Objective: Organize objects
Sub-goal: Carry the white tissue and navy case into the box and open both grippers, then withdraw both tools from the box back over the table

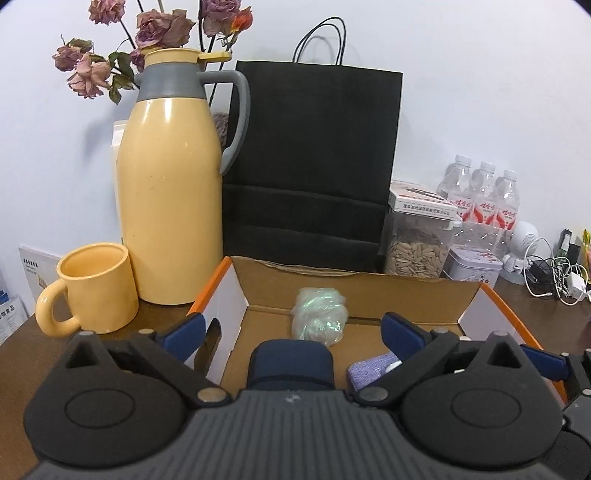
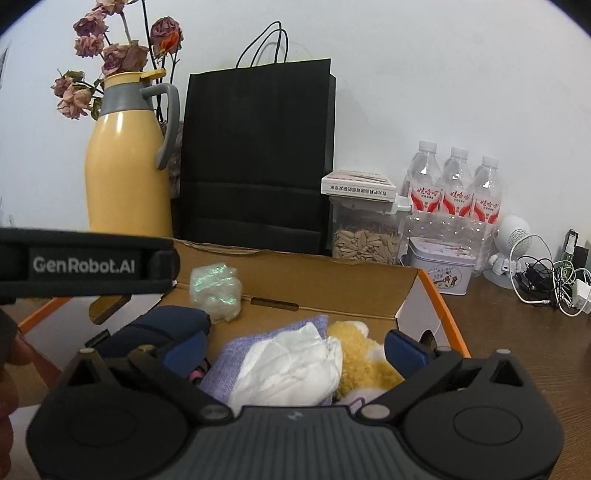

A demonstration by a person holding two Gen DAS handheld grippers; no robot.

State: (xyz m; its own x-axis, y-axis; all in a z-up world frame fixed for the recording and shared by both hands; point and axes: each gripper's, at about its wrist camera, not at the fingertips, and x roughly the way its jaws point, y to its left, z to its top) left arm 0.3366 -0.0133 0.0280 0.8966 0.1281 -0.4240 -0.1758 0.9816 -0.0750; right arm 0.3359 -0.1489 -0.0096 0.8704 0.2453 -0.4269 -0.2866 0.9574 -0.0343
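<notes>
An open cardboard box (image 1: 369, 291) with orange edges sits on the brown table. In it lie a shiny crumpled plastic bundle (image 1: 319, 316), a dark blue case (image 1: 290, 363) and a purple cloth (image 1: 367, 373). My left gripper (image 1: 291, 332) is open above the box, with the blue case between its fingers but not clamped. In the right wrist view the box (image 2: 369, 291) also holds a white cloth (image 2: 291, 365) on the purple cloth (image 2: 236, 354) and a yellow plush toy (image 2: 360, 358). My right gripper (image 2: 295, 349) is open over them. The plastic bundle (image 2: 215, 291) lies at the back.
A yellow thermos (image 1: 170, 192), a yellow mug (image 1: 92, 288) and dried flowers (image 1: 147, 33) stand left. A black paper bag (image 1: 314, 162) stands behind the box. A seed jar (image 1: 417, 243), water bottles (image 1: 480, 195), a tin (image 1: 474, 266) and cables (image 1: 554, 277) are right.
</notes>
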